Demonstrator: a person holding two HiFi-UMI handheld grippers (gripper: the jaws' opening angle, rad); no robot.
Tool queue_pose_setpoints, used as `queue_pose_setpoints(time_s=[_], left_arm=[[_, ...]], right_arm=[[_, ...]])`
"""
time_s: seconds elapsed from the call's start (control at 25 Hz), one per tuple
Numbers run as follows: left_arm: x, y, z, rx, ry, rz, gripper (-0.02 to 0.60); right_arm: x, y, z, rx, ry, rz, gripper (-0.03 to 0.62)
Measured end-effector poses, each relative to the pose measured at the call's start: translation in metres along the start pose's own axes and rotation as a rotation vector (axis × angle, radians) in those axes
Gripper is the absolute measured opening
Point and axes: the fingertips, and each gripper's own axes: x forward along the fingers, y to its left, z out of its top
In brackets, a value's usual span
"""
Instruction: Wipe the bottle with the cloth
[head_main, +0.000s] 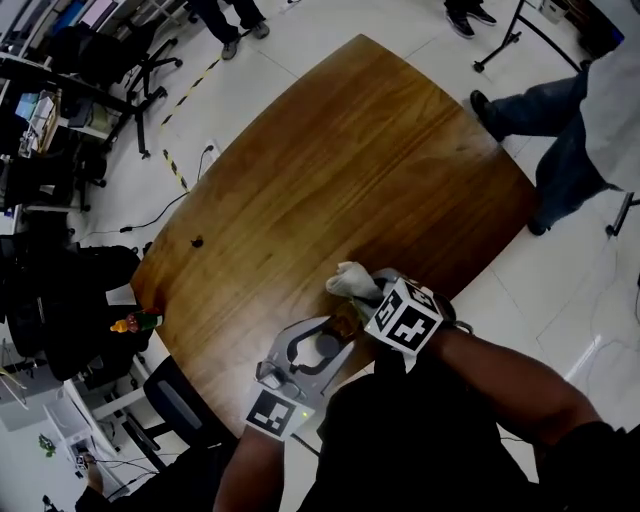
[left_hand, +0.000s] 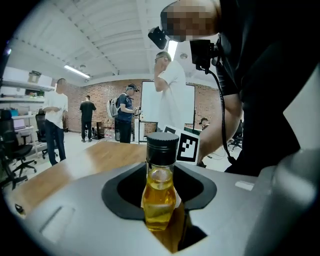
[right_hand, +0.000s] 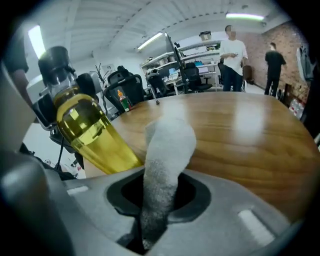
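Bottle (left_hand: 160, 192) in hand at the left: it stands upright between the jaws of the left gripper (left_hand: 162, 225), which are clamped on its lower body. It is clear glass or plastic, filled with yellow liquid, and closed by a black cap (left_hand: 162, 146). In the head view the left gripper (head_main: 335, 335) reaches in from the lower left and holds the bottle (head_main: 345, 322) over the near edge of the wooden table (head_main: 330, 160). Farther left, off the table, a small orange-and-green object (head_main: 135, 322) sits among dark office chairs (head_main: 150, 60).

Just to the right, the right gripper (head_main: 378, 292) comes in, its marker cube (head_main: 404, 317) facing up. Its own view shows the jaws of the right gripper (right_hand: 157, 210) pinched on a white cloth (right_hand: 167, 150), whose folded end sticks out beyond them. There the bottle (right_hand: 92, 135) appears tilted and just left of the cloth; I cannot tell whether they touch. In the head view the cloth (head_main: 352, 280) lies just past the bottle, above the tabletop.

At the far right a person (head_main: 585, 130) in jeans stands beside the table.
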Motion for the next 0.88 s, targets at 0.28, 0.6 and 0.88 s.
queue_pose_setpoints(time_s=[0.28, 0.6, 0.88], left_arm=[[-0.002, 0.006, -0.001, -0.036, -0.029, 0.021, 0.172], [-0.003, 0.013, -0.001, -0.092, -0.077, 0.028, 0.172], [-0.008, 0.018, 0.002, -0.094, -0.103, 0.021, 0.173]], right_arm=[[-0.019, -0.016, 0.004, 0.246, -0.205, -0.059, 0.072], [-0.086, 0.02, -0.009, 0.619, -0.723, 0.049, 0.072], [-0.076, 0.09, 0.021, 0.582, -0.911, 0.127, 0.072]])
